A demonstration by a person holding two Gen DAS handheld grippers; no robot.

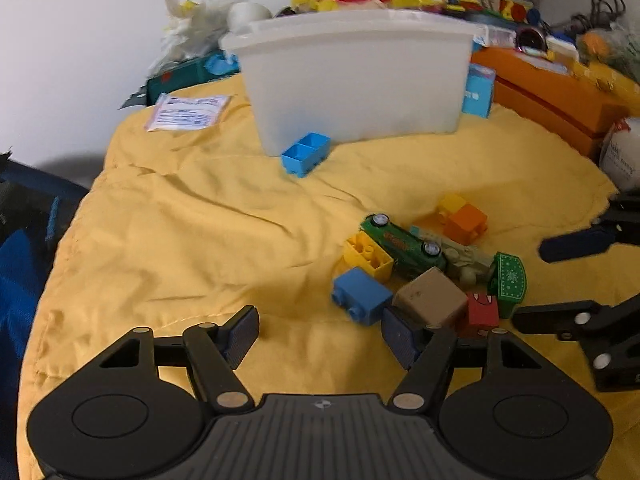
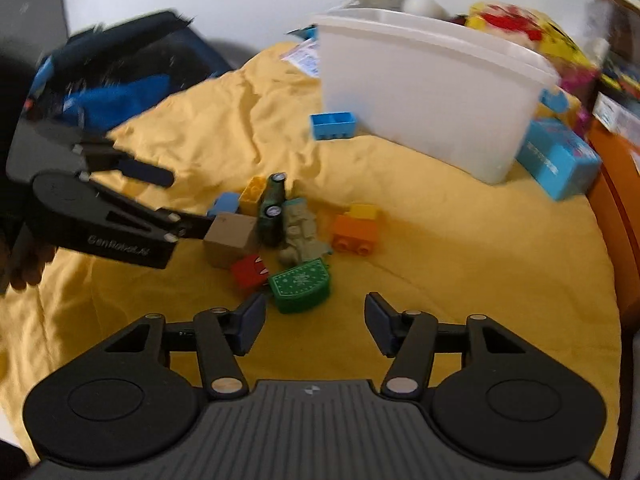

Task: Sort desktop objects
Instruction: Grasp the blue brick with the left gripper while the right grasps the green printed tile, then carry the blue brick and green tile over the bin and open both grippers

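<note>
Sorting appears to be at an early stage. The bulk of the small items lies loose in one cluster on the yellow cloth (image 1: 200, 208) covering the desk: a blue brick (image 1: 360, 295), a yellow brick (image 1: 367, 256), a green toy car (image 1: 404, 246), a brown cube (image 1: 430, 297), a red block (image 1: 482, 312), a green patterned box (image 1: 510, 278), a grey-green toy figure (image 1: 466, 260) and an orange-and-yellow brick pair (image 1: 464, 218). A further blue open brick (image 1: 306, 153) rests against the front foot of the white plastic bin (image 1: 356, 80), outside it. The bin's walls are opaque and its interior is hidden, so whether anything has been deposited cannot be told.

The left gripper (image 1: 320, 336) is open and empty, low over the cloth, its right finger just beside the brown cube. The right gripper (image 2: 314, 322) is likewise open and empty, the green patterned box lying just ahead of its left finger.

Judgement: every visible piece remains to be picked and placed.
</note>
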